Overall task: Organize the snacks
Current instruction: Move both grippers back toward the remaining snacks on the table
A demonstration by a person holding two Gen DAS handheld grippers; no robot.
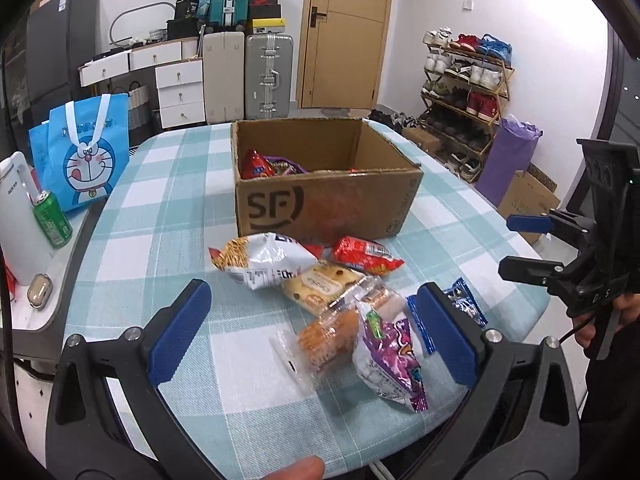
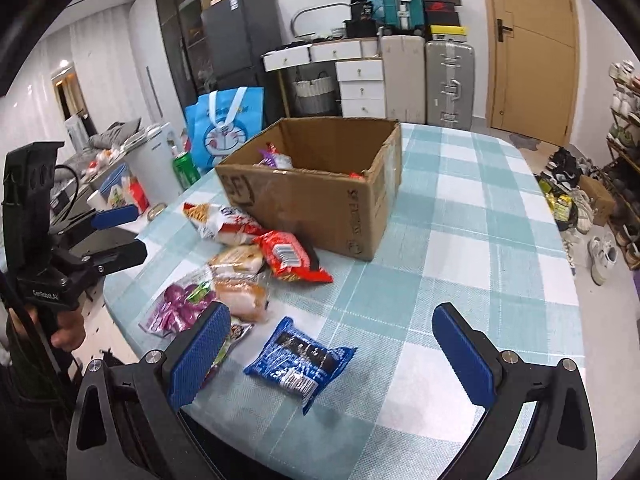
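An open cardboard box [image 1: 328, 208] marked SF stands on the checked table and holds a few snack packs; it also shows in the right wrist view [image 2: 320, 204]. Loose snacks lie in front of it: a white noodle bag [image 1: 264, 258], a red pack [image 1: 366, 256], bread packs [image 1: 324, 286], a purple bag [image 1: 392, 364] and a blue cookie pack [image 2: 300, 360]. My left gripper [image 1: 316, 334] is open and empty above the bread and purple bag. My right gripper [image 2: 332, 348] is open and empty, with the blue cookie pack between its pads.
A blue Doraemon bag [image 1: 86, 152], a green can [image 1: 52, 220] and a white appliance [image 1: 16, 224] stand on a side counter at the left. Suitcases, drawers and a door are behind the table. A shoe rack [image 1: 468, 84] is at the right.
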